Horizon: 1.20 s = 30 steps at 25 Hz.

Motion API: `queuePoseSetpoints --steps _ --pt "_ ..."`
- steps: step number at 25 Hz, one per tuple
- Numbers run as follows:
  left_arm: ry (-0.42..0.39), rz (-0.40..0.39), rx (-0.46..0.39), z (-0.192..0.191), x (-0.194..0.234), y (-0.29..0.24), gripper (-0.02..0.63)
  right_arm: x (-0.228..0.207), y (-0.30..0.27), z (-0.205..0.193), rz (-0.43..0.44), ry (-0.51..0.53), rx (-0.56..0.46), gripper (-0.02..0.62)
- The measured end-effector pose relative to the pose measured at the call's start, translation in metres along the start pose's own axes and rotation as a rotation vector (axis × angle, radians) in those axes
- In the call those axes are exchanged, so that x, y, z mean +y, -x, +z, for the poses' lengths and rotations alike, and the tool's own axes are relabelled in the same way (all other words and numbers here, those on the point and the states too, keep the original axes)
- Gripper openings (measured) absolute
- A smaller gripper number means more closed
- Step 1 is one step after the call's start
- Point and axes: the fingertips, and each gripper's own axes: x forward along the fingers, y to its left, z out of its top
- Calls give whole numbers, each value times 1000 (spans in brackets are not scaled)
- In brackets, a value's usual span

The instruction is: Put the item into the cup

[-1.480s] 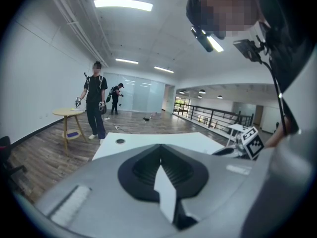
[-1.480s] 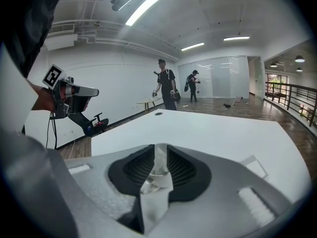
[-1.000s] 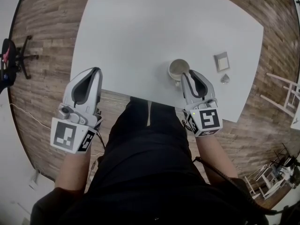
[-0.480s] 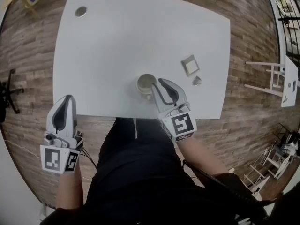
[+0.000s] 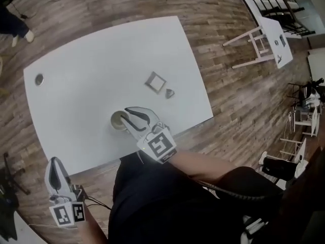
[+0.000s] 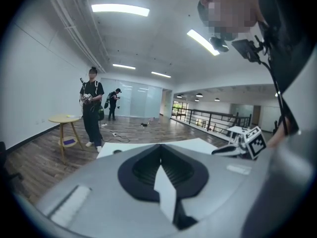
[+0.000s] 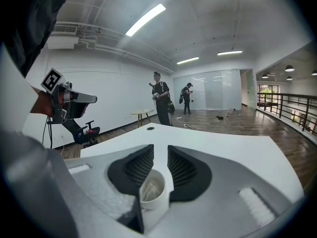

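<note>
Pale folded item (image 7: 148, 191): lies inside the white round cup (image 7: 154, 202); placing looks done.
White round cup: upright on the white table (image 5: 101, 60), close to the edge nearest the person, directly beneath the right gripper (image 5: 128, 117).
Right gripper: jaws parted, nothing clamped; the cup mouth shows through the gap, and no pad is seen pressing it.
Left gripper (image 5: 53, 162): jaws together, empty, held off the table beyond its near-left corner.
Step in hand: judged as withdrawal of the right gripper.
Method: lift straight up before moving sideways; hold the jaws parted so neither pad catches the rim and tips the cup.
Other objects: grey square piece (image 5: 155, 81) and small crumpled piece (image 5: 169, 92), towards the right edge, apart from the cup.
</note>
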Motion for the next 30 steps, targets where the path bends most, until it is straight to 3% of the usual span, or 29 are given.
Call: queuePoseSetpoints --steps 30 --pt "-103 -88 -148 57 -17 -22 -2 -31 29 50 -115 67 -113 83"
